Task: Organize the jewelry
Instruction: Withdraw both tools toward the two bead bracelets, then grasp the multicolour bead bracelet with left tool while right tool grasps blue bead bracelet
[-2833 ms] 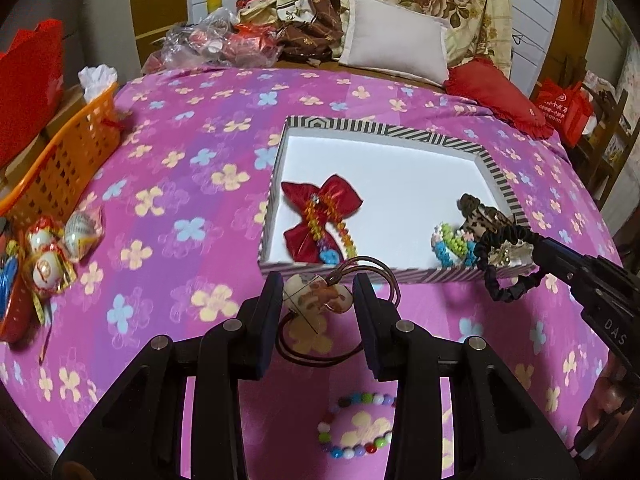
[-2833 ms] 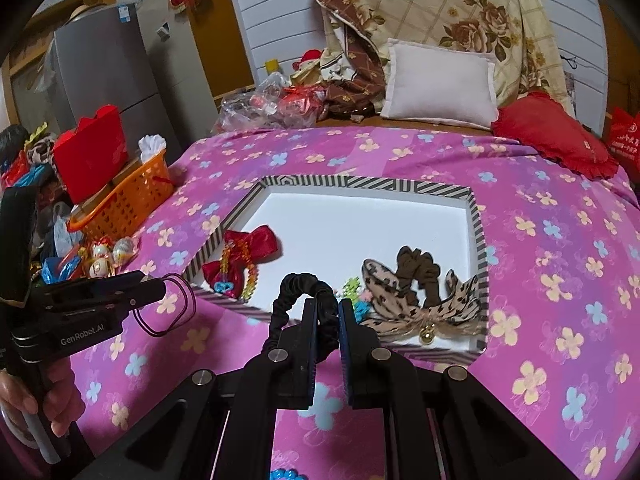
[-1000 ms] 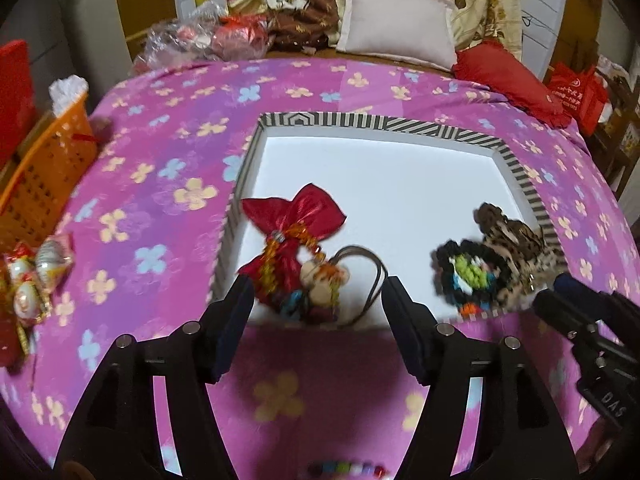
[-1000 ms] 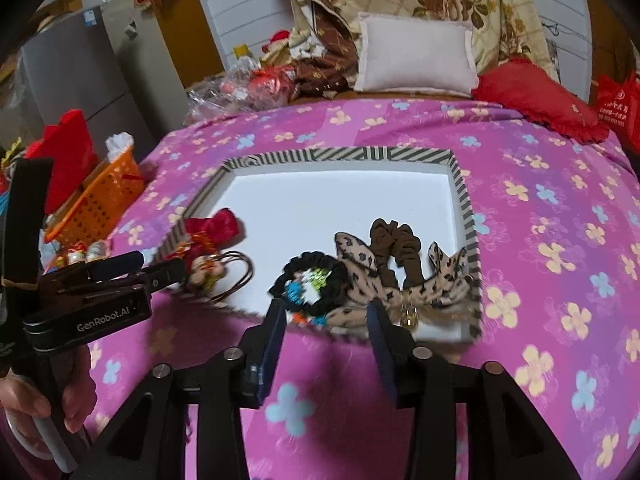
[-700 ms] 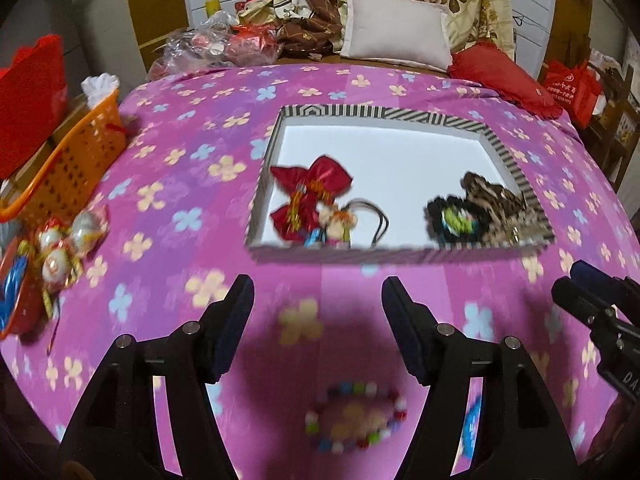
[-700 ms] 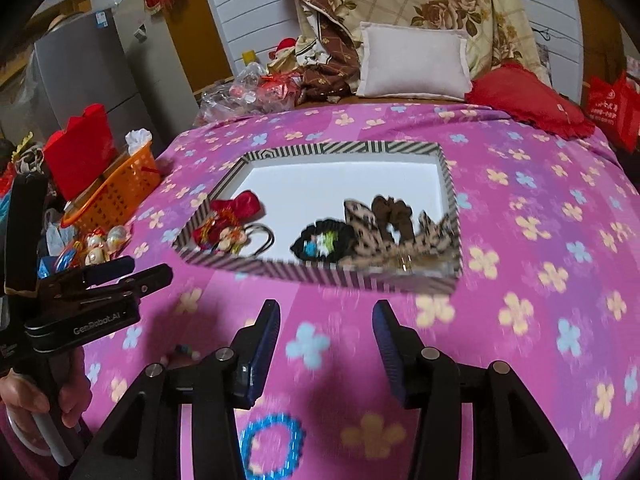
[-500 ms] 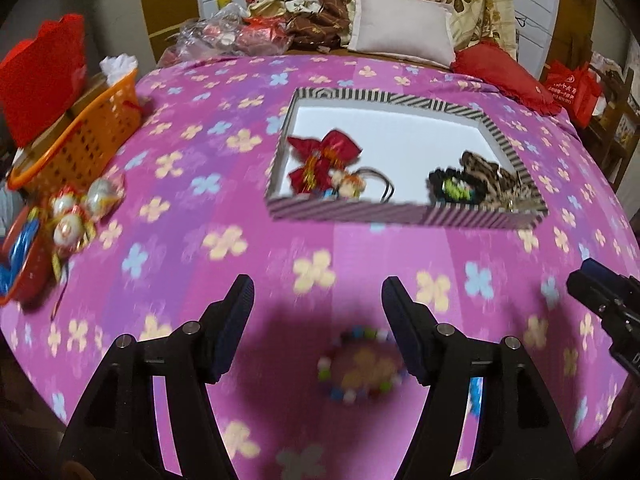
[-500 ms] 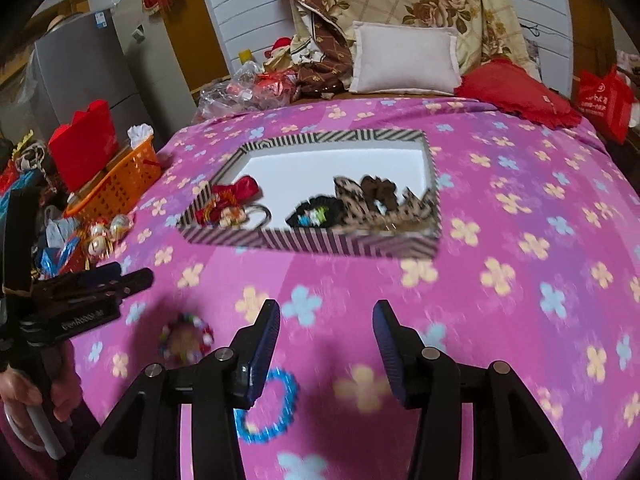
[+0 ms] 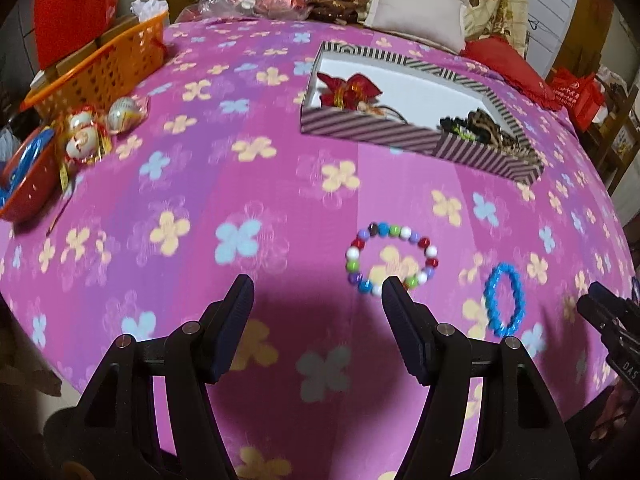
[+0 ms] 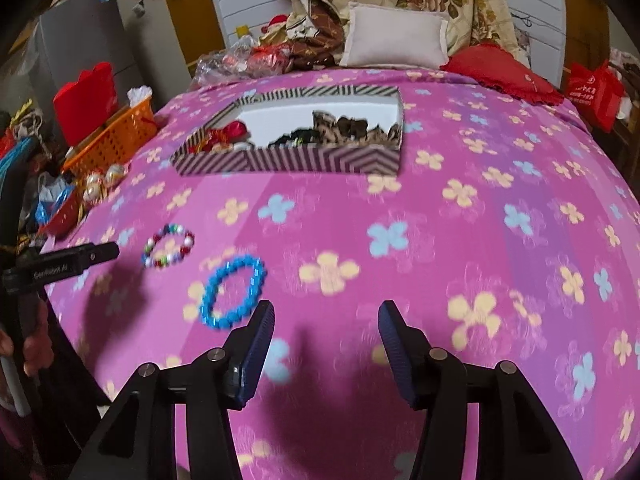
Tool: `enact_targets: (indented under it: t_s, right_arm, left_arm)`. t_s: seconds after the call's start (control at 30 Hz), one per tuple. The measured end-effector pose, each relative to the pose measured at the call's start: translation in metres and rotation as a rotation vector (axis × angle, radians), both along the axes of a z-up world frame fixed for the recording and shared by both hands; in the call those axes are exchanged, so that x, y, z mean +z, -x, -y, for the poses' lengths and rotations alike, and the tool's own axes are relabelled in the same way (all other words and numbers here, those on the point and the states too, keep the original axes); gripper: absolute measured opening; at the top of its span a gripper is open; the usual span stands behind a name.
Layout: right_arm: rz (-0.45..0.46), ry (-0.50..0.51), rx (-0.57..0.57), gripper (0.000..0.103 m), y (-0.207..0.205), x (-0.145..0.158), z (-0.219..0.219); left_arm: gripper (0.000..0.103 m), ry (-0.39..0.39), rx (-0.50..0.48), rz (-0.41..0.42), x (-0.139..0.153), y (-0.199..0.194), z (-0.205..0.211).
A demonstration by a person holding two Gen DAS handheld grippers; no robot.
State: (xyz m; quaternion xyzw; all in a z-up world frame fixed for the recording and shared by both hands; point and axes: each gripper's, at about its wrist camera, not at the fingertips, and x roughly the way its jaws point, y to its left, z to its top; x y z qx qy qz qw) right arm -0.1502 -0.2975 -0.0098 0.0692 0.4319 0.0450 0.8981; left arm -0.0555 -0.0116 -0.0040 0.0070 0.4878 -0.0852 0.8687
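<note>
Two bracelets lay on pink flowered cover, short of striped box (image 9: pixel 372 130): multicolor beaded bracelet (image 9: pixel 392 258), blue bracelet (image 10: pixel 232 296). Left gripper (image 9: pixel 318 292) gaped wide, empty. Right gripper (image 10: pixel 326 320) empty, jaws opening, nothing between.

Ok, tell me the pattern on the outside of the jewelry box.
Black-and-white diagonal stripes on the box, clearest in the right wrist view.
</note>
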Motion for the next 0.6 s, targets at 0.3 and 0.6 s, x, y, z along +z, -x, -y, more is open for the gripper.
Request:
enact_targets:
  t_s: [0.3, 0.6]
  right_arm:
    - [-0.017, -0.018, 0.06, 0.052, 0.005, -0.013, -0.017]
    - [-0.01, 0.003, 0.073, 0.052, 0.0, -0.011, -0.028]
  left_arm:
    - [0.067, -0.006, 0.026, -0.043, -0.017, -0.001, -0.003]
    - [0.067, -0.017, 0.028, -0.022, -0.012, 0.0, -0.001]
